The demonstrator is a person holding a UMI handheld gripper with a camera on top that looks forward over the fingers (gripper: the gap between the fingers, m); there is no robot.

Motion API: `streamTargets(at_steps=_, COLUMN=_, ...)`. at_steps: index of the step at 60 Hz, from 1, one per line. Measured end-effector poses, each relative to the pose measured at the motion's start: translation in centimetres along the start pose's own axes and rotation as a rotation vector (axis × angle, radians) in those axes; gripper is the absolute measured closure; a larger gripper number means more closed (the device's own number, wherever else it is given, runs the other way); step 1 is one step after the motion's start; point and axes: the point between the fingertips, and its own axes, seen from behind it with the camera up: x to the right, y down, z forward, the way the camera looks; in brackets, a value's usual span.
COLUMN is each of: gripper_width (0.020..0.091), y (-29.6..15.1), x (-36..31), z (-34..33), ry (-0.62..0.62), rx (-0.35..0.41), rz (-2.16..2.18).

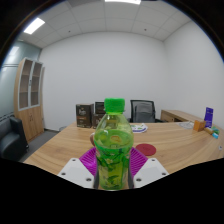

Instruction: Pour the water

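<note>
A: What do the fingers (113, 170) have hold of?

B: A clear bottle (112, 150) with a green cap (114, 104) and a green label. It stands upright between the two pads, and both pads (90, 159) press against its sides, so the fingers are pinching the bottle.

A: Where does it sit against the room?

B: Dead ahead, at twelve o'clock from the fingers. Its lower part is hidden between them, so I cannot tell whether its base touches the table (175, 145) or hangs above it.

A: What else lies on the table?

B: A small red round thing (147, 150) lies at about two o'clock from the bottle, near the right finger. Farther off at three o'clock, near the table's far end, there is an orange object (201, 125) with a purple one (209, 116) just behind it; they are too small to name.

A: And beyond the table?

B: Black office chairs (143, 110) at twelve to one o'clock, against a white wall. A wooden cabinet (29, 92) with glass doors stands at nine o'clock, and ceiling lights (34, 25) show at about ten o'clock overhead.
</note>
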Motion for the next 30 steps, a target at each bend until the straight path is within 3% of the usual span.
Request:
streamTargets(at_steps=3, gripper_width=0.0743, y=0.0, x=0.0, z=0.5, ry=0.000, rx=0.007, rz=-0.017)
streamTargets(at_steps=13, gripper_width=0.0745, y=-0.2, x=-0.3, z=1.4, ry=-0.017, rx=-0.029, rz=-0.063)
streamTargets(at_steps=30, gripper_width=0.0744, y=-2.1, x=7.0, z=3.8, ry=0.084, rx=-0.190, rz=-0.510)
